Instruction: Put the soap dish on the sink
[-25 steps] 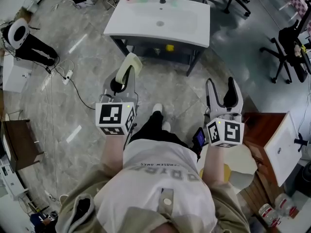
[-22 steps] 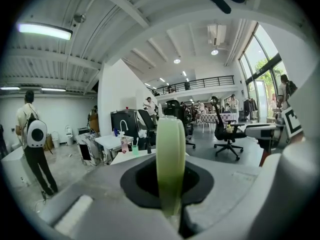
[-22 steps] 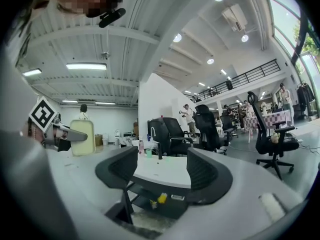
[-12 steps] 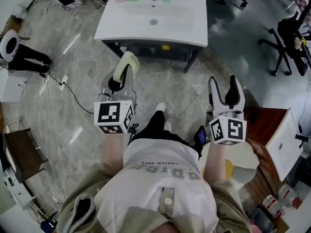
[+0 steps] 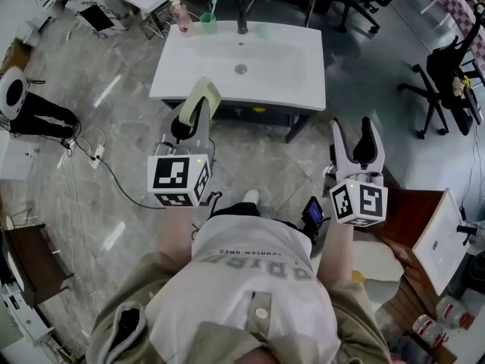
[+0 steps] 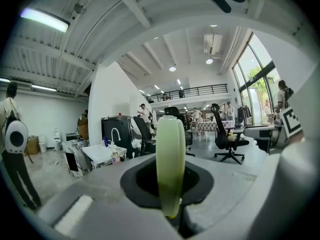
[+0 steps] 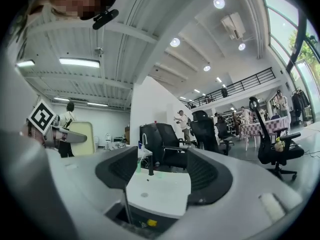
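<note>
The fingers of our left gripper (image 5: 191, 126) are clenched on the pale green soap dish (image 5: 201, 95). They grip it on edge, so it stands upright and is unlikely to slip while held out toward the sink (image 5: 292, 51) at twelve o'clock. The fingers of our right gripper (image 5: 357, 136) stand apart with nothing between them, free to assist. The head view places the soap dish near the sink's front edge, apparently not yet over it. The left gripper view shows only its thin rim, pinched at six o'clock. Only the right gripper view frames the white sink between its released fingers.
</note>
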